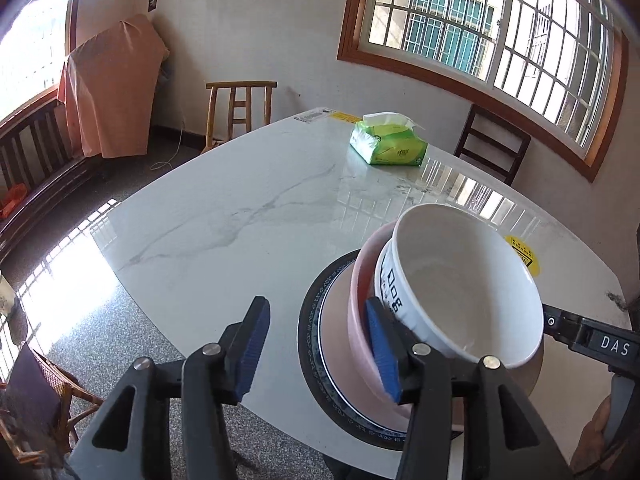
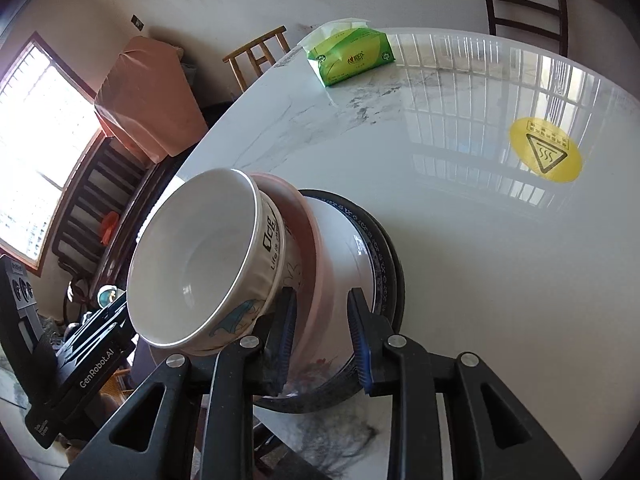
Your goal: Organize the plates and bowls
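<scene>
A stack stands at the near edge of the marble table [image 1: 240, 208]: a dark blue-patterned plate [image 1: 308, 360] [image 2: 384, 248], a white plate [image 2: 340, 232], a pink bowl [image 1: 358, 320] [image 2: 304, 240], and on top a tilted white printed bowl [image 1: 460, 280] [image 2: 200, 256]. My left gripper [image 1: 316, 302] is open wide; its right finger lies by the pink bowl's rim and its left finger hangs over bare table. My right gripper [image 2: 322, 292] is narrowly open astride the pink bowl's near rim. Whether its pads touch the rim is unclear.
A green tissue pack [image 1: 386, 142] [image 2: 352, 58] lies at the far side of the table. A round yellow warning sticker [image 2: 546, 150] is on the tabletop right of the stack. A light wooden chair [image 1: 240, 108] and a dark chair [image 1: 492, 144] stand beyond the table.
</scene>
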Tool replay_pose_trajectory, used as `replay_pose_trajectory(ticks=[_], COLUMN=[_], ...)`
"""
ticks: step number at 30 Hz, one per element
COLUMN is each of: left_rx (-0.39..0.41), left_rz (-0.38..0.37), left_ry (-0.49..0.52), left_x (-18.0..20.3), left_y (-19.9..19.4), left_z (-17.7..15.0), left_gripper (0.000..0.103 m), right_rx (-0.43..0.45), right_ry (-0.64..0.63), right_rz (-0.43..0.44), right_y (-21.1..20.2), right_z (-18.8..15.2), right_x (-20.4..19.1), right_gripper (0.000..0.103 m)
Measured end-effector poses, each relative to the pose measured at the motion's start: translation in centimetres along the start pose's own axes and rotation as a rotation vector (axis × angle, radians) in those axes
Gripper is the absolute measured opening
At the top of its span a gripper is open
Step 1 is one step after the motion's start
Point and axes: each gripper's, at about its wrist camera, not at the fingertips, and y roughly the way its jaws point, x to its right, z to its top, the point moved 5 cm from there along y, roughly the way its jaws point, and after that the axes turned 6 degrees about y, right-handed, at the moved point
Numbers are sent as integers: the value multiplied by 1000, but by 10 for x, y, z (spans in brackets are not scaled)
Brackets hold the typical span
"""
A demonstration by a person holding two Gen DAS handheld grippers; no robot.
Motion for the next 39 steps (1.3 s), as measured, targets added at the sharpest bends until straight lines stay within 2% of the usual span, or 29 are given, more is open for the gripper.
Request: replay_pose_trajectory(ticks=[4,7,15,18,21,26,31,34,37,39], left_rx=[43,77,182,210,200,187,203,235,295,321], left_rz=[9,36,85,110,116,112,105,95,110,88], left_ry=[14,32,41,61,71,97,127,144,175,189], left_x=[-2,-1,-5,-2,2,12,24,33,44,53], left_y=[-3,-8,-29,-34,-38,-55,-77,-94,-116,-130], left_z=[-4,-8,-24,-26,-28,-38,-51,-56,-61,-62], left_gripper=[58,59,67,67,67,67,67,67,67,67], right_rx=[79,133,338,412,434,458,550,584,598,609], right_ry=[-7,-7,-105,-178,-240,-220,-212,-193,-193,-194], right_rz=[-18,-6,-7,-39,-56,-44,-67,-66,-69,-69], right_y=[-9,-17,-57,-70,-75,-86,-103,-112,-118,-122], right_z=[-1,-4,-25,-36,-46,-54,-69,-81,-89,-95], right_x=[5,5,-17,-29,-38,-35,-29,-22,-19,-17], right_gripper=[41,50,58,64,73,75,79,87,88,88])
